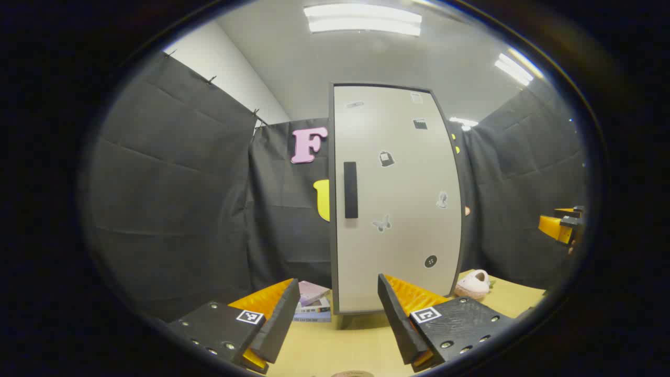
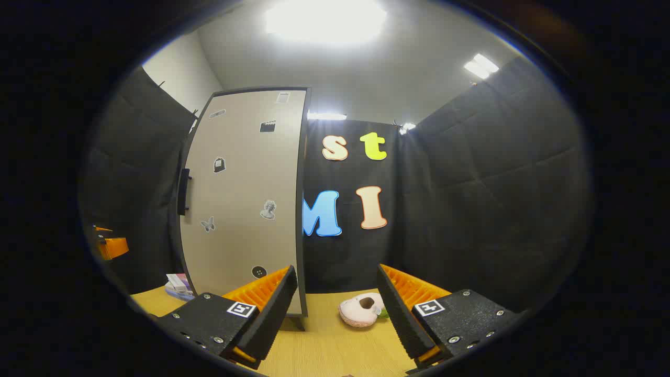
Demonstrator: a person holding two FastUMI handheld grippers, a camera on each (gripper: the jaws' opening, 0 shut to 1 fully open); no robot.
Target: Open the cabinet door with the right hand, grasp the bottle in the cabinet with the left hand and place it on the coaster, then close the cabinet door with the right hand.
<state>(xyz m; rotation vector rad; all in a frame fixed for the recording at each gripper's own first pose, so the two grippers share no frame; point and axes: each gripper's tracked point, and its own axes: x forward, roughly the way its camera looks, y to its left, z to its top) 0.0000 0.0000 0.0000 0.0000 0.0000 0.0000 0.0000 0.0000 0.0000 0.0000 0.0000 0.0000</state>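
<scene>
Spread claw [image 1: 337, 319] before closed cabinet door [image 1: 398, 199]

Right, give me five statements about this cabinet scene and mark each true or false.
1. The cabinet door is shut. True.
2. The left gripper is shut on the handle. False: it is open, short of the door.
3. The right gripper is open and holds nothing. True.
4. A bottle stands on the table. False: a pink slipper lies there.
5. Books lie left of the cabinet in the left gripper view. True.
</scene>
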